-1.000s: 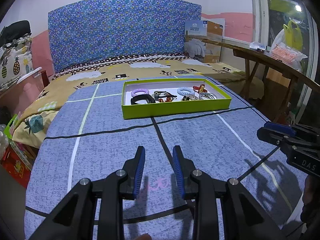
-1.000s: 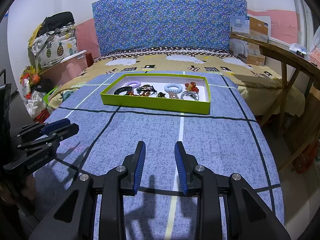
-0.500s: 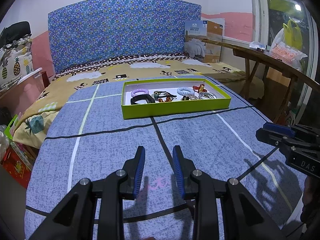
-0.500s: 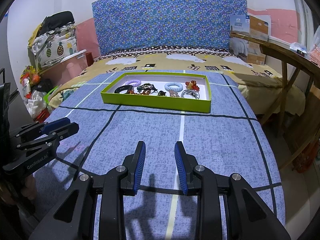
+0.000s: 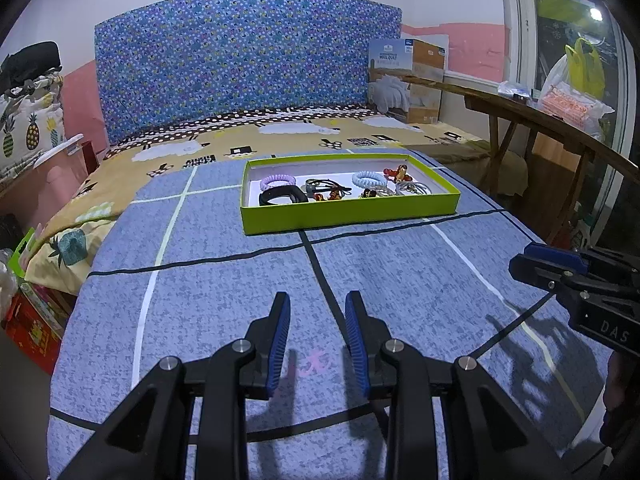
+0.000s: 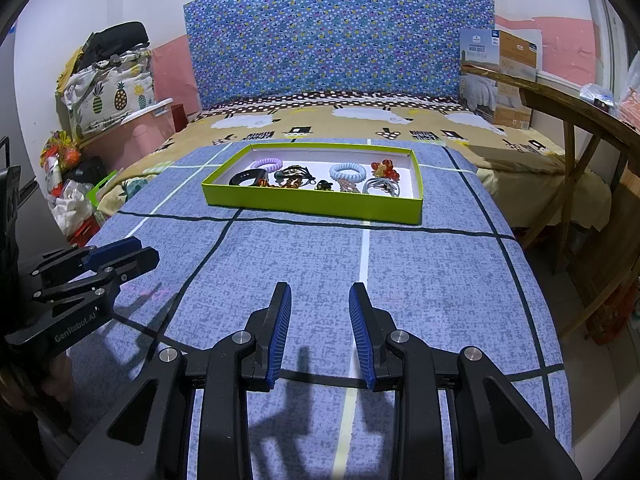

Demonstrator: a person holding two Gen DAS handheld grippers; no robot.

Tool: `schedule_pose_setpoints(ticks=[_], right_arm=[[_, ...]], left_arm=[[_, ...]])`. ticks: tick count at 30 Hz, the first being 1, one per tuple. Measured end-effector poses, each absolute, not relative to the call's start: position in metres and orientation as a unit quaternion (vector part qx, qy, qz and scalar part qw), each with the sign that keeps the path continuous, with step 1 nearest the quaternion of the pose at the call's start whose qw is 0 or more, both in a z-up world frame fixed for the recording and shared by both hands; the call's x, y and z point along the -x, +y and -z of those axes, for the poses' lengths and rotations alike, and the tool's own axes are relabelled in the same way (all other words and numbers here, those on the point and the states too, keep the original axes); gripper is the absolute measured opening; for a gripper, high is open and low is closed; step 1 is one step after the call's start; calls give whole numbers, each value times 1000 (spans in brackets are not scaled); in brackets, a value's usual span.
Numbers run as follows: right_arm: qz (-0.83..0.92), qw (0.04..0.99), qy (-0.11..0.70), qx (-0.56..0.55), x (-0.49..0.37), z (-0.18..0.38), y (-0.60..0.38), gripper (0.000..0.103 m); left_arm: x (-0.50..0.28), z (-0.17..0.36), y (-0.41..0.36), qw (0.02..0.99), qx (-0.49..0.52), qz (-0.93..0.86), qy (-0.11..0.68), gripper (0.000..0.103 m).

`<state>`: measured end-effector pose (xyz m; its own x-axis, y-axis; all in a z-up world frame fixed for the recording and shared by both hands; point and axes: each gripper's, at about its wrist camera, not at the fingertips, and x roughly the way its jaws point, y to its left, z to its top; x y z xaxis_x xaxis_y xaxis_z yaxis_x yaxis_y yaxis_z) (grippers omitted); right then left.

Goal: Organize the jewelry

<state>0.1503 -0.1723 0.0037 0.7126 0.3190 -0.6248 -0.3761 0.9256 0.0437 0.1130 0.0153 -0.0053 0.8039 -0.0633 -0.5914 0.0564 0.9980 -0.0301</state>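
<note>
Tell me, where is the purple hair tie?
In both views the purple hair tie lies at the left end of the green box, just behind the black band.

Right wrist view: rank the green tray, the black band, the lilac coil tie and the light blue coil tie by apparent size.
1. Green tray, by far the largest.
2. Black band.
3. Light blue coil tie and lilac coil tie look alike; the lilac one lies farther back, so no ranking.

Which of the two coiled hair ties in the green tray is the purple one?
The coiled tie at the tray's far left corner is pale purple; the other coiled tie, right of centre beside the red charms, is light blue.
</note>
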Motion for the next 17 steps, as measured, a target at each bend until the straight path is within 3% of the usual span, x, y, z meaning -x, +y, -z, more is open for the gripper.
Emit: schedule_pose_setpoints(ticks=[17], right_arm=[[-187, 924, 329, 43, -150, -3, -172, 31]], left_arm=[[-109, 14, 11, 945, 8, 41, 326, 30]])
